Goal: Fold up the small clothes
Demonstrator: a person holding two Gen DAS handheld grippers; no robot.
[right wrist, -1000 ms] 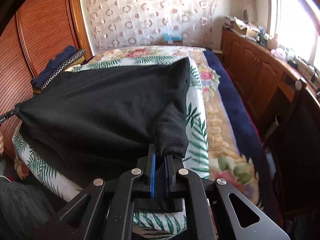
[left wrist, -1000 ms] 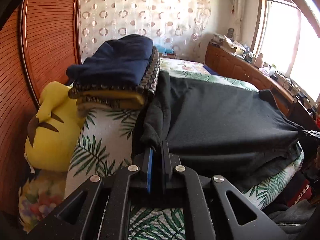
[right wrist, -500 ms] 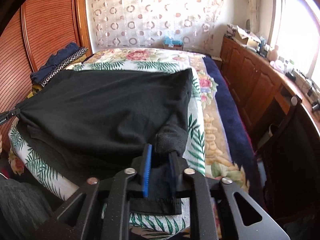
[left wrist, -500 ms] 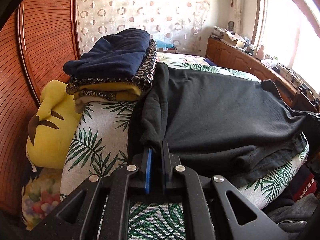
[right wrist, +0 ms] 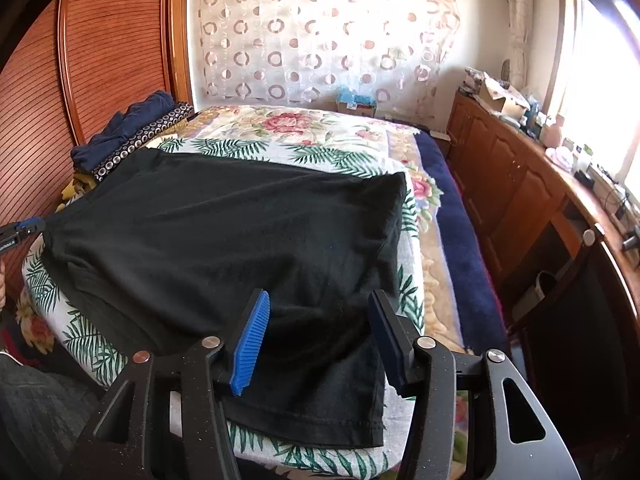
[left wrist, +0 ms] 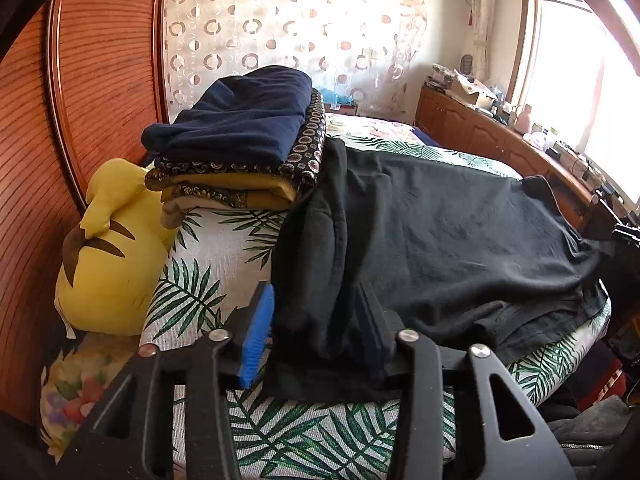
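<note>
A black T-shirt (left wrist: 440, 240) lies folded flat across the near end of the bed, also in the right wrist view (right wrist: 224, 240). My left gripper (left wrist: 316, 320) is open, its jaws standing either side of the shirt's bunched left edge. My right gripper (right wrist: 320, 332) is open over the shirt's right sleeve and hem, which lie loose on the bed. The left gripper's tip (right wrist: 20, 230) shows at the far left of the right wrist view, at the shirt's edge.
A stack of folded clothes (left wrist: 240, 148) sits at the bed's left, also seen in the right wrist view (right wrist: 128, 136). A yellow plush toy (left wrist: 104, 256) leans by the wooden headboard (left wrist: 92, 92). A wooden cabinet (right wrist: 520, 184) runs along the right wall. The leaf-print bedspread (left wrist: 208, 264) covers the bed.
Both grippers have opened and let go of the black shirt, which has settled flat on the bed. One second ago both were shut on its edges.
</note>
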